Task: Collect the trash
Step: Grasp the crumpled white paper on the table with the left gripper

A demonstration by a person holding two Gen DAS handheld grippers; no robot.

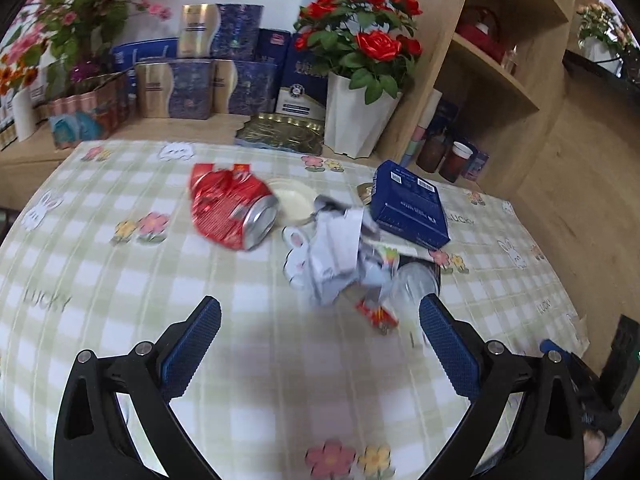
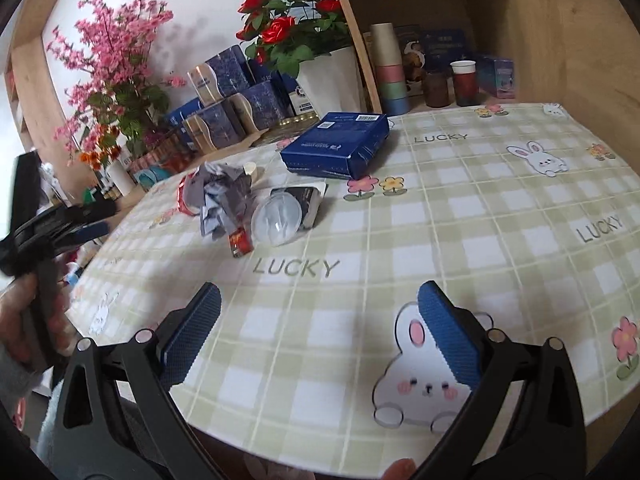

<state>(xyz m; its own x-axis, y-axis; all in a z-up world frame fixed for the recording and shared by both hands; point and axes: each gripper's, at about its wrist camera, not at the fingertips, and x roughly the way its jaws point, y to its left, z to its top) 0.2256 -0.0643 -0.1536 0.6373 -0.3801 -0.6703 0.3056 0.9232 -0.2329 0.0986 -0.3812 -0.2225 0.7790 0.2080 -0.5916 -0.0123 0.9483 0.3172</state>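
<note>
Nearest, the left gripper (image 1: 320, 312) is seen spread wide and empty above the checked tablecloth (image 1: 120, 280), and the right gripper (image 2: 320, 300) is likewise wide and empty over the near edge of the table.

Just beyond the left gripper lies the trash, gathered toward the middle of the cloth: a small red wrapper (image 1: 378, 315), a crumpled grey-white paper wad (image 1: 340, 248) and a clear plastic lid (image 2: 278, 218) resting against a dark packet (image 2: 310, 202). These pieces are touching or overlapping, so a wide closure is judged likely to take two at once or to nudge the lid away; the wad is light and springy and could slip from the pads (the blur in the left view makes its outline uncertain).

Farther left a crushed red can (image 1: 232, 210) lies on its side, dented, its silver end facing the camera; being round, it could be rolled toward the left edge if struck by one finger only. Beside it a pale dish (image 1: 294, 200) is partly hidden.

Toward the far edge a blue box (image 1: 408, 206) lies flat, probably too broad for an easy grip. No bin is in view.
</note>
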